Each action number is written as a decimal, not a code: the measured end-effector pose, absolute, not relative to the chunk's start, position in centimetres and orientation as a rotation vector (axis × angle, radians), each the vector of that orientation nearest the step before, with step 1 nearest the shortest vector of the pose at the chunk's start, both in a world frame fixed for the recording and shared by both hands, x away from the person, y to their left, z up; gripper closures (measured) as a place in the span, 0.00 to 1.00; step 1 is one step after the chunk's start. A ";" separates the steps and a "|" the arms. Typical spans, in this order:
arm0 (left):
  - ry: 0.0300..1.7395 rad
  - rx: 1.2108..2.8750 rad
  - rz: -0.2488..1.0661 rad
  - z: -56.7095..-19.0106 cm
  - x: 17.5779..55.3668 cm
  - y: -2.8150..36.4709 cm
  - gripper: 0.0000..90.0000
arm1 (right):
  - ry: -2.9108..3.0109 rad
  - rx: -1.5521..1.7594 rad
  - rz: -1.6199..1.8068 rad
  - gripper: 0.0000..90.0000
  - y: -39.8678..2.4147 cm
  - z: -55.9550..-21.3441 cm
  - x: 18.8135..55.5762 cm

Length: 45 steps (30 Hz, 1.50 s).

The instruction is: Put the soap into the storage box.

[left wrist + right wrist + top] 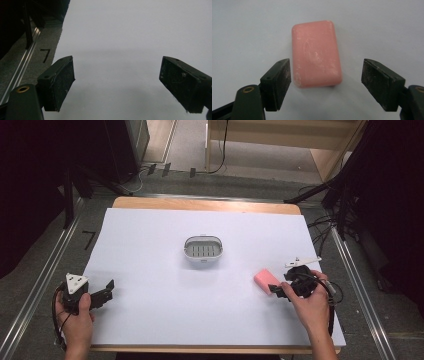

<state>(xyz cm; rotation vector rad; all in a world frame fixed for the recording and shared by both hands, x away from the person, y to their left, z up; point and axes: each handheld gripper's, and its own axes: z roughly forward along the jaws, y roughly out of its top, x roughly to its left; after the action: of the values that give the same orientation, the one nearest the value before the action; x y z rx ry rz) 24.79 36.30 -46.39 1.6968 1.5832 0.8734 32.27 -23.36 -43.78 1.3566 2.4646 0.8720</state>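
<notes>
Soap (315, 53) lies between my right gripper's (327, 83) spread fingers, untouched; high view adds the far dish (202, 250); left gripper (117, 85) gapes, holding nothing.

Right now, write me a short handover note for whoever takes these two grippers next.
Right gripper: open, fingers on either side of the near end of the pink soap bar, not pressing on it.
Left gripper: open, nothing between its fingers, held over the white sheet at the near left.
Things: the soap lies flat on the sheet at the right; the white soap dish sits empty at the middle of the table, well apart from the soap.
Done: the right gripper is lined up on the soap.
Left, probably: close on the soap, lift it and carry it to the dish.
</notes>
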 end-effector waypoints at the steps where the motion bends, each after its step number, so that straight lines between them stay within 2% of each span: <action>1: 1.585 1.696 0.873 -46.4 24.8 36.3 0.15 | 2.466 1.349 0.875 0.28 -23.2 -43.8 32.4; 14: 1.579 1.709 0.876 -46.4 24.8 36.2 0.15 | 2.520 1.368 0.790 0.28 -20.9 -44.8 33.7; 23: 1.576 1.715 0.882 -46.4 24.8 36.1 0.15 | 2.520 1.438 0.715 0.38 -20.4 -45.7 34.2; 32: 1.575 1.717 0.883 -46.4 24.8 36.1 0.15 | 2.554 1.348 0.666 0.43 -19.8 -45.9 34.1; 45: 1.575 1.717 0.881 -46.4 24.9 36.1 0.15 | 2.610 1.226 0.721 0.43 -19.1 -44.9 35.0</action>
<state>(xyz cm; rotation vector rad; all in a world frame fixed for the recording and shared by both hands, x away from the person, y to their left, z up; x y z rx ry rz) 24.86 36.14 -46.44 1.7166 1.5752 0.8810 34.98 -19.06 -44.85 1.2264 2.6100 0.7206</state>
